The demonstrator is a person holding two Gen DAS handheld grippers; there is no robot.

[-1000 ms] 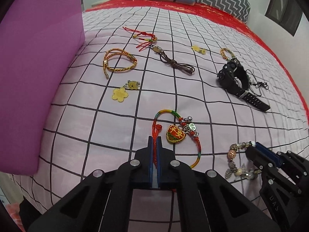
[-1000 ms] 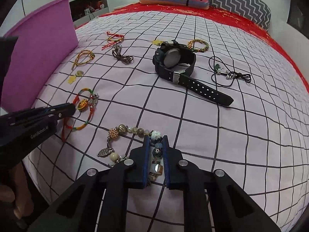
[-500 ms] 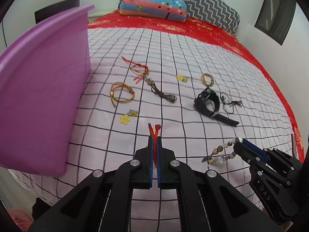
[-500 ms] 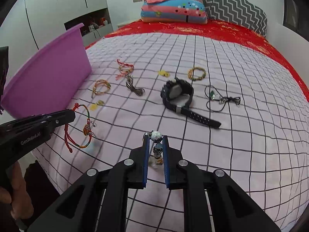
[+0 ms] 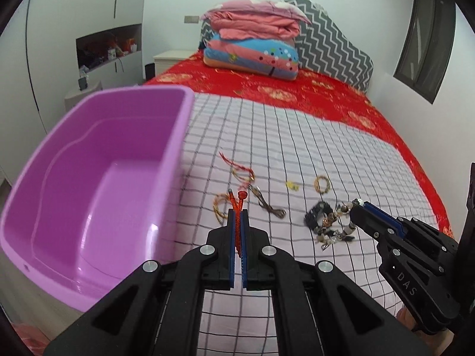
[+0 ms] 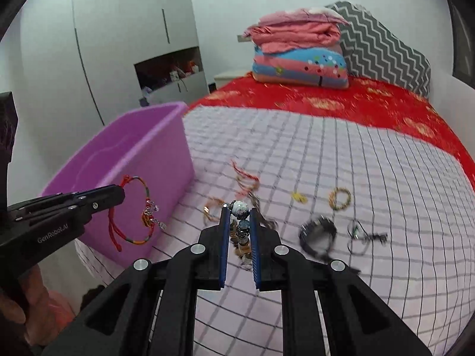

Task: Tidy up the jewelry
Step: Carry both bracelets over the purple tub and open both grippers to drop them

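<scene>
The red cord bracelet (image 6: 135, 210) hangs from my left gripper (image 5: 237, 216), whose jaws are pressed fully together on its red cords; in the right wrist view it dangles at centre left in front of the purple tub (image 5: 89, 178), a loop of red and multicoloured cord with a red-and-gold charm and small silver pieces. My right gripper (image 6: 240, 216) is clamped, narrowly parted, on the beaded bracelet (image 5: 338, 225), with a pale round bead (image 6: 240, 206) poking up at the fingertips and darker beads strung below between the blue pads; in the left wrist view its string of mixed beads and charms hangs from the gripper tip at lower right, above the bed. Both held pieces are clear of the checked sheet (image 5: 297, 148). Lying on that sheet in mid-frame I count six more pieces: a red string bracelet (image 5: 240, 169), an orange woven bracelet (image 5: 219, 207), a brown cord necklace (image 5: 267, 203), a small yellow charm (image 5: 292, 185), a gold braided bracelet (image 5: 322, 183) and a black watch (image 6: 317, 234). A thin black cord with a pendant (image 6: 362, 235) lies just right of the watch, blurred. The single tub stands at the left edge of the bed, open side up. A hand (image 6: 17, 305) grips the left tool at lower left.
</scene>
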